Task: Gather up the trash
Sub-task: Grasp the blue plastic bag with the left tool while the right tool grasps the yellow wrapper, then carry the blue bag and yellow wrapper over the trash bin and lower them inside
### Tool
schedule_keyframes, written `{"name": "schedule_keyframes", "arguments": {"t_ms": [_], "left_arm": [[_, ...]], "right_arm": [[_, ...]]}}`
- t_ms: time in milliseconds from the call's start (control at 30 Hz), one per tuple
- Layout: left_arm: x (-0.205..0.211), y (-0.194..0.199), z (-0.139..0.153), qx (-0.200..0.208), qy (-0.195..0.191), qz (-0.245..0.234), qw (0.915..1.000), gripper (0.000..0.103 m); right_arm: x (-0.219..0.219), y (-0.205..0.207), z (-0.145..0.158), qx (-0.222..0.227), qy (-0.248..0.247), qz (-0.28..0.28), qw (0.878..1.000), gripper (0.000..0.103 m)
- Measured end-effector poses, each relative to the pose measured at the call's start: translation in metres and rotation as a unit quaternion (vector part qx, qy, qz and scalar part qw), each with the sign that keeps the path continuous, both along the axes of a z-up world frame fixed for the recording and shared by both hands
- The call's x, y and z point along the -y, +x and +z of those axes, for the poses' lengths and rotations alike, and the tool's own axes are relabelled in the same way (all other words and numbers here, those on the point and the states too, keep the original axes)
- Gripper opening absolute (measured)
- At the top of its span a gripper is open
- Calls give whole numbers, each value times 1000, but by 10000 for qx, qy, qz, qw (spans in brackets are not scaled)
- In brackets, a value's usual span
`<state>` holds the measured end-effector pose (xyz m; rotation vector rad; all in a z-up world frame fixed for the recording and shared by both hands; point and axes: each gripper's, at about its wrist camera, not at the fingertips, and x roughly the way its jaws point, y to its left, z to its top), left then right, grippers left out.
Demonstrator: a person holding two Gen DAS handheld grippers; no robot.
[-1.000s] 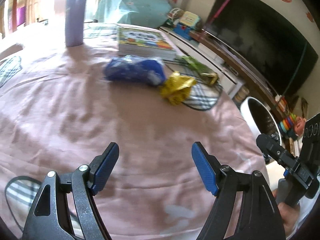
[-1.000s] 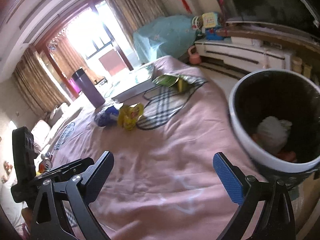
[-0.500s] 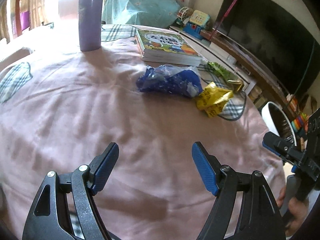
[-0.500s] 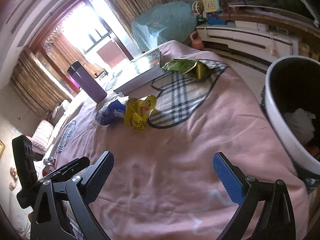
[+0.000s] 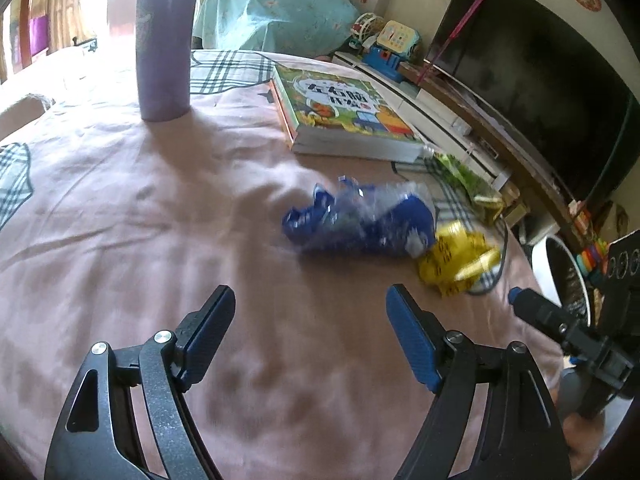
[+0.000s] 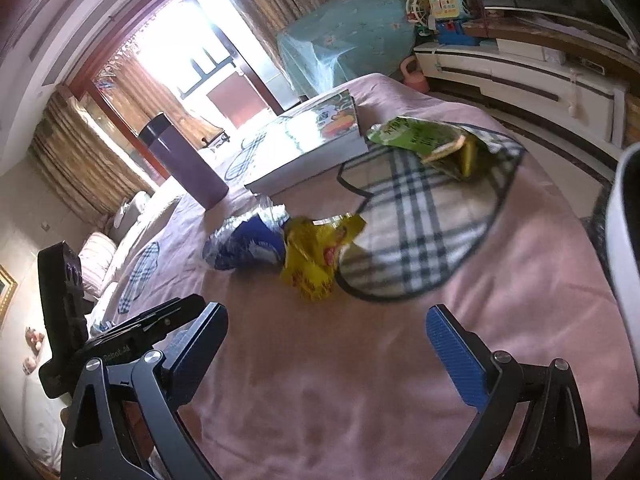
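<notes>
Pink cloth covers the tabletop (image 5: 160, 240). Blue wrapper (image 5: 360, 220) lies blurred, touching the yellow wrapper (image 5: 456, 260) just beside it. Green packet (image 6: 424, 144) lies beyond the yellow wrapper, near the book (image 5: 344, 116). Bin (image 6: 624, 248) is cut off. Left claw (image 5: 310, 332) and right claw (image 6: 324, 344) are wide, empty.

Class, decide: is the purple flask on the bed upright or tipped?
Upright. The purple flask stands on its base on the pink bedspread, dark lid topmost in the right wrist view.
</notes>
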<state>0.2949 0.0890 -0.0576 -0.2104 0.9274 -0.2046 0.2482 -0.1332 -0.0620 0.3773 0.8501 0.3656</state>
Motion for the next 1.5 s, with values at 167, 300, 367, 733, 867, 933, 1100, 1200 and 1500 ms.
{"name": "schedule_keyframes", "arguments": {"t_ms": [167, 300, 367, 733, 867, 933, 1100, 1200, 1500], "left_arm": [[-3, 19, 0, -13, -236, -2, 9997, 80], [-2, 32, -4, -5, -391, -5, 9992, 80], [-1, 38, -8, -49, -535, -64, 9985, 78], [33, 29, -7, 14, -435, -538, 9976, 13], [42, 7, -2, 123, -388, -542, 9977, 11], [46, -8, 2, 172, -430, -551, 9974, 11], [61, -40, 13, 327, -482, -564, 9967, 11], [71, -55, 18, 365, -539, -603, 9961, 11], [107, -88, 27, 434, -438, -836, 9946, 11]], "right_arm": [[-7, 19, 0, 104, -27, 65, 9999, 97], [-9, 33, -4, 74, 9, 111, 9999, 74], [-10, 39, -9, -16, 47, 170, 9998, 52], [6, 14, 0, 233, 14, 103, 9997, 20], [22, 0, 6, 318, 75, -27, 9995, 19], [29, -7, 10, 343, 95, -81, 9993, 19], [43, -25, 17, 437, 91, -149, 9989, 19], [52, -38, 22, 490, 64, -198, 9986, 19], [89, -72, 32, 636, 58, -533, 9965, 19]]}}
